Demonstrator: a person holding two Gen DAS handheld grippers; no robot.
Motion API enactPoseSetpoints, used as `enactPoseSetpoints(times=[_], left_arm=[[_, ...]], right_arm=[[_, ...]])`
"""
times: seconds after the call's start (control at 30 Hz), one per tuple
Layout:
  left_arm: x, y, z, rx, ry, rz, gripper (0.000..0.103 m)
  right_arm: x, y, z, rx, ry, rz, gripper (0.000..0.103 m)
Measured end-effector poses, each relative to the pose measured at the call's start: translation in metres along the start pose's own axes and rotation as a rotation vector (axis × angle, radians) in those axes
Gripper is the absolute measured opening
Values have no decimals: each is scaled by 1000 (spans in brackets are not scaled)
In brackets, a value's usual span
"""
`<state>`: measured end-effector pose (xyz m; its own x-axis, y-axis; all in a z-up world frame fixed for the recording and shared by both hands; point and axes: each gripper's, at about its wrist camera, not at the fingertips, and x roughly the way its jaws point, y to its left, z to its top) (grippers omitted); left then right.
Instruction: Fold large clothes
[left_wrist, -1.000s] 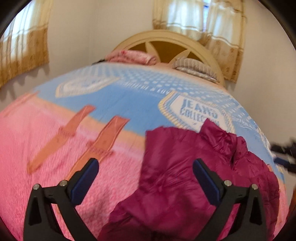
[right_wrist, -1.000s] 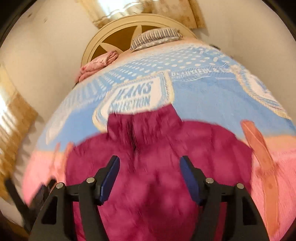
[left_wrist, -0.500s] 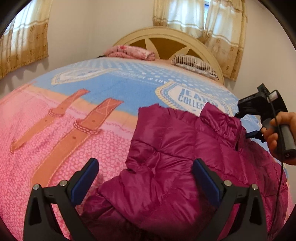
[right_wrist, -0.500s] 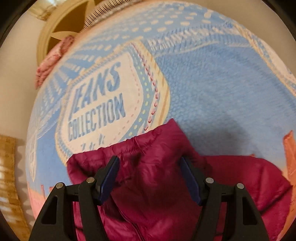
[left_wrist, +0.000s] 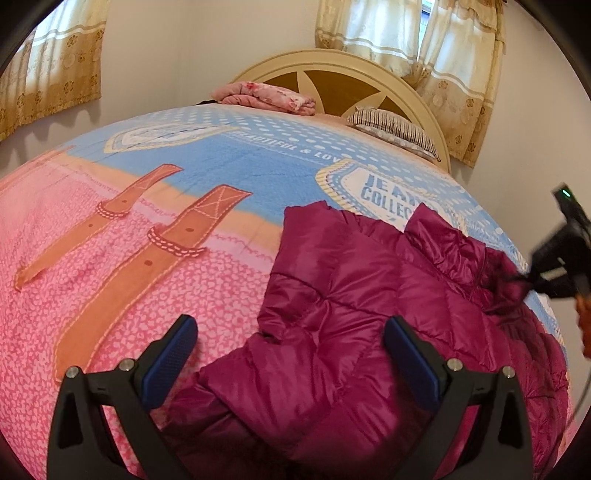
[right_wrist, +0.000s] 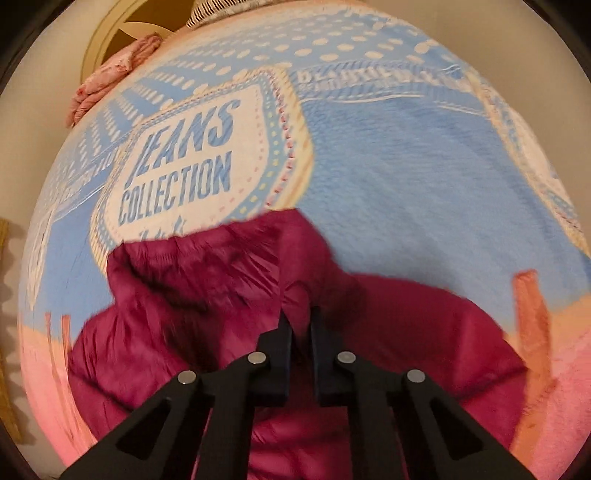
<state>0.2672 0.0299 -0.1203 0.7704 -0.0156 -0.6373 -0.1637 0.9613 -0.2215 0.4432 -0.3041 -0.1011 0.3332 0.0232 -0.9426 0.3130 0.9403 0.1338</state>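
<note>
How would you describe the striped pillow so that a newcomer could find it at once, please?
Start at the cream arched headboard at the far end of the bed. The striped pillow lies against its right half. Its thin dark-and-white stripes set it apart from the pink floral folded cloth to its left.

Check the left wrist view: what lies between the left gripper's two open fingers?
Left wrist view: pink bedspread and the magenta puffer jacket's edge fill the left gripper's open gap; neither pad touches either.

Jacket (left_wrist: 369, 295) lower part cut off by frame bottom, right gripper (left_wrist: 532, 282) motion-blurred at edge, blanket (right_wrist: 406, 166) lettering smeared.
</note>
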Motion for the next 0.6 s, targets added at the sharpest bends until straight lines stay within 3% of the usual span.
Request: enactPoseSetpoints(times=[0.3,0.47,0.6], left_arm=[[0,0,0,4,1,-16,103],[-5,1,2,8,-1,-73,103],[-27,-14,19,112,-43,-107,103]], right_arm=[[4,-49,-60,81,-63,47,6],[14,-61,-83,137,-224,40,4],[13,-58,-96,85,-348,20,4]])
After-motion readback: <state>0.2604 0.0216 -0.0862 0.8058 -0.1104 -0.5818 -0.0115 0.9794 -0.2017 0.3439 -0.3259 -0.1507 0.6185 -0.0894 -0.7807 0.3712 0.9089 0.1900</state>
